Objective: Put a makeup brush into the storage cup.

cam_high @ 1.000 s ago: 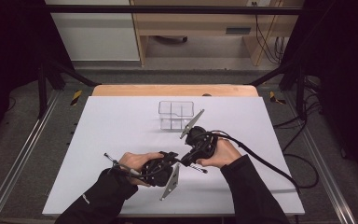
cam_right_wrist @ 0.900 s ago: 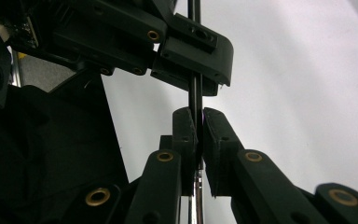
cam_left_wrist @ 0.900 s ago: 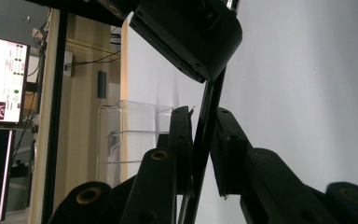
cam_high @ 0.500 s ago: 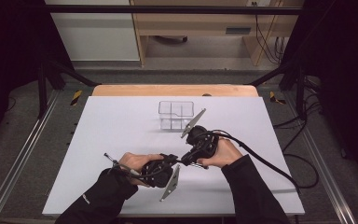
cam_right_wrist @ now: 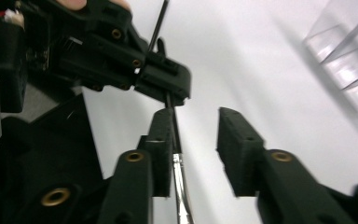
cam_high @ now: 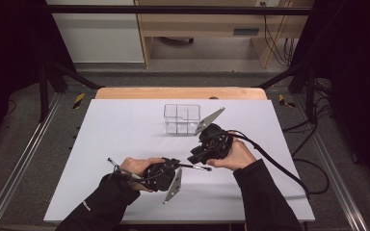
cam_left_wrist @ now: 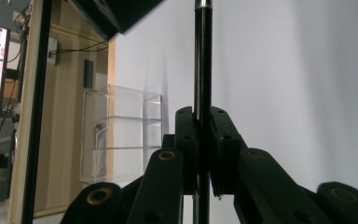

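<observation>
Handover of a thin rod (cam_high: 160,163). The left gripper (cam_left_wrist: 204,140) pinches the rod between its pressed-together jaws. The right gripper (cam_right_wrist: 196,140), jaws spread, straddles the rod's metal end, which lies against one jaw. Next move, by judgement: close the right jaws before the left releases. A clear box (cam_high: 181,118) stands beyond the right gripper.
</observation>
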Motion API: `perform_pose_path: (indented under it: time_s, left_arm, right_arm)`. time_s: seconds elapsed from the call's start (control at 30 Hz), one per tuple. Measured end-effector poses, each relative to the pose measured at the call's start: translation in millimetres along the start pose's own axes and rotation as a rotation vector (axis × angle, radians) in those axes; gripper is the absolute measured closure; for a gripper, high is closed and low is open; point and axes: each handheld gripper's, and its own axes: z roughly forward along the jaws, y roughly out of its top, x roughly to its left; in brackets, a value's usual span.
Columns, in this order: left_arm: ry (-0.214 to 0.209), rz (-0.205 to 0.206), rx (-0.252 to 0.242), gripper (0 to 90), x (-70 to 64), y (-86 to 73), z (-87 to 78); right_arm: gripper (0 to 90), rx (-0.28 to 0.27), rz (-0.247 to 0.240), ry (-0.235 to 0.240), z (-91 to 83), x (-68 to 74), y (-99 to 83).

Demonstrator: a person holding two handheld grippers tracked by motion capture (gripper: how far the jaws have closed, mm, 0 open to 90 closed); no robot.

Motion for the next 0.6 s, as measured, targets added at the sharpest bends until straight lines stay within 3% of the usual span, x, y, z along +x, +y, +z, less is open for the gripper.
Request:
perform_pose_path:
  time_s: [0.2,0.6]
  left_arm:
    - [-0.004,-0.045,0.007,82.9,1.4,-5.8,-1.7]
    - [-0.026,-0.126,0.032,82.9,0.2,-14.2,-0.6]
  right_arm:
    - [47.6,-0.08,0.022,-0.061,-7.6,-3.5,-4.6]
    - [30.0,-0.231,0.072,-0.163,-20.9,-12.5,-19.5]
